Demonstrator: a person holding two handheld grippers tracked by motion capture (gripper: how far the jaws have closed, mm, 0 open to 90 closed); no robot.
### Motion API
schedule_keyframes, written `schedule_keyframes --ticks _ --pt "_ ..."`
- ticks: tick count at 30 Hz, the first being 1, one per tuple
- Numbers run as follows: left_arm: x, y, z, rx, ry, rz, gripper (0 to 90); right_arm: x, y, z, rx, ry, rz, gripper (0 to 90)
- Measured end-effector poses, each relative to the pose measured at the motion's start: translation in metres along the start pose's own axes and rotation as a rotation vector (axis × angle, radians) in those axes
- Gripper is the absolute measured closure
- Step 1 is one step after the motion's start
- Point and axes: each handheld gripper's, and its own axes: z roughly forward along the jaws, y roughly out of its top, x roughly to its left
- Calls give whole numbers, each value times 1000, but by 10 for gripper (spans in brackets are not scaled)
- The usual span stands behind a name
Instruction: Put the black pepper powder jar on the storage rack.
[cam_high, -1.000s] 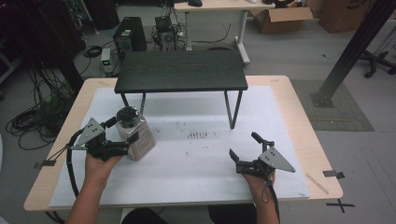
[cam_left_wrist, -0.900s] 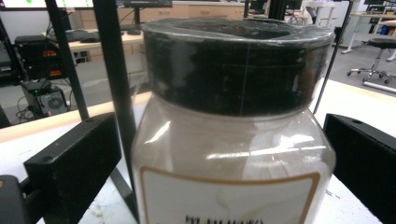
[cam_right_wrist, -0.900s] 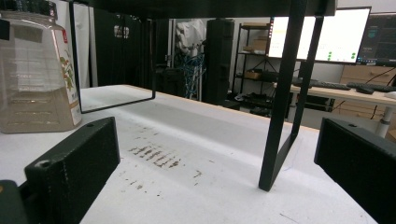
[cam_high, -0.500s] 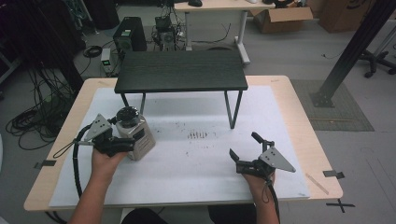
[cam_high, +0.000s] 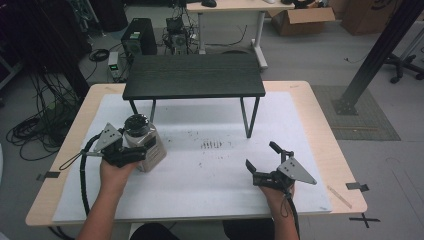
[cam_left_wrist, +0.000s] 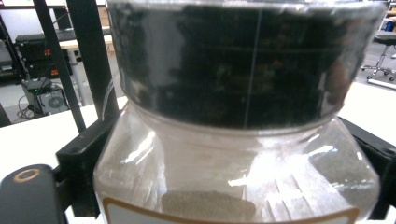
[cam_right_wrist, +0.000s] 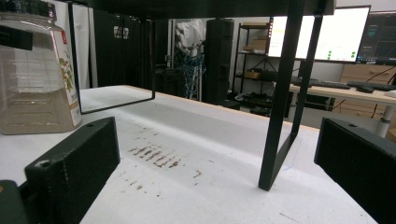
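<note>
open jaws frame jar (cam_right_wrist: 35, 74), stand leg (cam_right_wrist: 282, 100).

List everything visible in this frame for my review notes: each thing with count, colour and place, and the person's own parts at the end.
Clear plastic jar with a black lid: one, near-left of the table, upright, between the left jaws, which have just been closing on it.
Low black shelf on thin metal legs: one, at the table's far middle.
White mat: one, covers most of the tabletop, with dark specks at its centre.
Light wooden table: one, bears everything above.
Left gripper: one, black with a grey plate, jaws either side of the jar's shoulder.
Right gripper: one, black with a grey plate, near-right, jaws open with nothing between them.
Forearms: two, entering from the bottom edge.
</note>
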Motion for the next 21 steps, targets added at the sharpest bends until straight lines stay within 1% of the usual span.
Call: schedule_keyframes --ticks 7,10,18,21 --pt "-2 -2 0 -1 10 5 169 0 0 0 -2 -1 -1 0" --pt "-2 -2 -1 -4 25 5 200 0 0 0 -2 -1 -2 0" --pt "-5 -1 -3 10 44 -2 224 0 0 0 -5 -2 -1 0" --pt "-4 0 -3 12 45 -3 227 0 0 -1 -7 -2 0 0"
